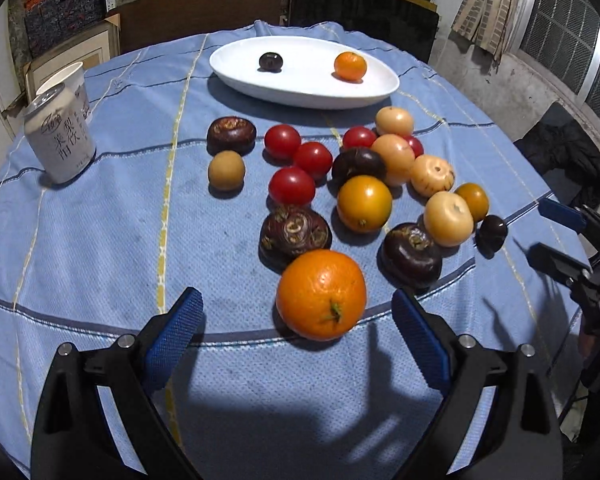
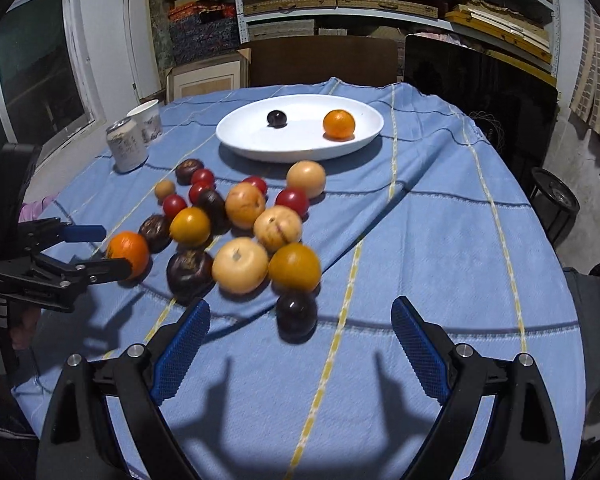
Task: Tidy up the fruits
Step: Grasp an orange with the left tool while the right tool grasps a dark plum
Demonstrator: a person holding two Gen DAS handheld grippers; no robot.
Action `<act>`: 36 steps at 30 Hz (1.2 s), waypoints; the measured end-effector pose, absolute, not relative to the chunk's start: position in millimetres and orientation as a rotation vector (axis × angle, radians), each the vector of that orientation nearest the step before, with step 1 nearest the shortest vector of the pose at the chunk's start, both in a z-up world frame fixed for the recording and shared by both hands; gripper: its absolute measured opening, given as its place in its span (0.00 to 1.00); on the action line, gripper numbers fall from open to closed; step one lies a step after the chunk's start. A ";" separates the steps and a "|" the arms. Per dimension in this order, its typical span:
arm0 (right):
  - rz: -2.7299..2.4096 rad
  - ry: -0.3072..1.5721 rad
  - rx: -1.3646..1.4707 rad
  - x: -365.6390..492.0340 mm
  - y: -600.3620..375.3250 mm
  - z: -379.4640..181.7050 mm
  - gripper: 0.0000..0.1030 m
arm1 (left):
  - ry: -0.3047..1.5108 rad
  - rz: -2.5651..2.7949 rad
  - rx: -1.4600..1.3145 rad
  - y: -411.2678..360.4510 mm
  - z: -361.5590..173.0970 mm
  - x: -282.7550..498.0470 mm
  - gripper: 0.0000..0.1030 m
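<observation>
Left wrist view: left gripper [image 1: 298,312] released, jaws wide and empty, blue pads either side of a large orange [image 1: 321,294] at the near edge of the counter [image 1: 80,248]; orange lies free on the blue cloth, touched by neither pad; loose fruit heaped behind it toward the counter's middle, namely red tomatoes [image 1: 292,186], a yellow tomato [image 1: 364,203], pale round fruits [image 1: 448,219] and dark water chestnuts [image 1: 295,234]; white plate [image 1: 236,76] at the far edge, holding one small dark fruit [image 1: 270,61] and one small orange [image 1: 350,65], well apart; drink can [image 1: 59,138] and paper cup [image 1: 66,76] at the left edge, contents hidden; risk: the orange touches the chestnut behind it, so a careless closing could nudge it into the heap and set round fruit rolling.

Right wrist view: right gripper [image 2: 300,318] released, jaws wide, nothing held; a dark plum [image 2: 296,314] lies between and just beyond the pads, untouched, near the right end of the heap; yellow tomato [image 2: 295,267] just behind it, blurred; left gripper [image 2: 100,250] seen at the left edge, straddling the large orange [image 2: 129,254]; white plate [image 2: 236,136] at the far edge with the same two pieces; risk: the plum is small and smooth, likely to squirt from the pads or roll off the near edge if pinched off-centre.
</observation>
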State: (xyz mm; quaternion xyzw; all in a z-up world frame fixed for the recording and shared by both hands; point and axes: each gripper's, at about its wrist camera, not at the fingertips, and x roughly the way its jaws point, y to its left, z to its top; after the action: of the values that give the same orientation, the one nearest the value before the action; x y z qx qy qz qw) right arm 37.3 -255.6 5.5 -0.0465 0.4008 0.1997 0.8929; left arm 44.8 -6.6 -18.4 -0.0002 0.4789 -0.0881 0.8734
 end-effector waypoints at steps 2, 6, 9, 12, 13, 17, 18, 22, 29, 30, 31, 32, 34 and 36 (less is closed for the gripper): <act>0.428 0.833 -0.085 34.0 -255.0 4.1 0.90 | 1.004 -0.176 -0.005 -7.0 -19.2 48.2 0.90; 0.439 0.835 -0.063 30.3 -254.8 2.0 0.90 | 1.003 -0.157 0.002 -9.7 -20.9 53.8 0.85; 0.443 0.838 -0.061 31.2 -254.6 1.5 0.90 | 1.023 -0.155 0.014 -12.6 -27.0 56.9 0.62; 0.434 0.842 -0.089 32.6 -251.9 1.1 0.90 | 1.006 -0.198 0.027 -20.1 -24.4 53.7 0.43; 0.424 0.844 -0.104 33.8 -250.7 0.5 0.90 | 1.005 -0.191 0.037 -21.8 -24.6 53.8 0.43; 0.361 0.867 -0.170 42.1 -246.1 -7.0 0.90 | 1.001 -0.186 0.030 -23.0 -25.6 54.5 0.43; 0.366 0.873 -0.170 43.7 -245.5 -8.8 0.89 | 1.004 -0.187 0.018 -21.9 -25.6 54.8 0.43; 0.372 0.923 -0.178 54.9 -241.7 -18.9 0.52 | 1.005 -0.187 0.006 -20.6 -26.0 54.5 0.43; 0.368 0.967 -0.172 64.3 -233.9 -30.9 0.32 | 1.005 -0.189 0.001 -21.2 -26.2 55.3 0.43; 0.368 0.961 -0.169 63.9 -234.6 -30.0 0.30 | 1.006 -0.189 0.001 -21.2 -26.0 55.6 0.43; 0.371 0.961 -0.163 63.9 -235.9 -29.2 0.26 | 1.005 -0.189 0.000 -20.9 -26.1 55.5 0.43; 0.373 0.961 -0.158 63.9 -236.3 -29.2 0.26 | 1.004 -0.190 -0.002 -20.4 -26.1 55.7 0.43; 0.369 0.959 -0.140 63.7 -240.7 -27.9 0.26 | 1.000 -0.198 -0.007 -19.2 -26.5 55.7 0.43; 0.370 0.949 -0.112 62.2 -246.8 -24.0 0.26 | 1.001 -0.200 -0.012 -17.1 -26.4 54.4 0.42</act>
State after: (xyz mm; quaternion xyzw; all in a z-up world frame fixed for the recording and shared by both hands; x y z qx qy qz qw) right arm 62.2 -246.8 -24.0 -0.0536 0.4540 0.1771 0.8716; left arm 54.4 -17.1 -26.4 -0.0058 0.4790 -0.0956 0.8726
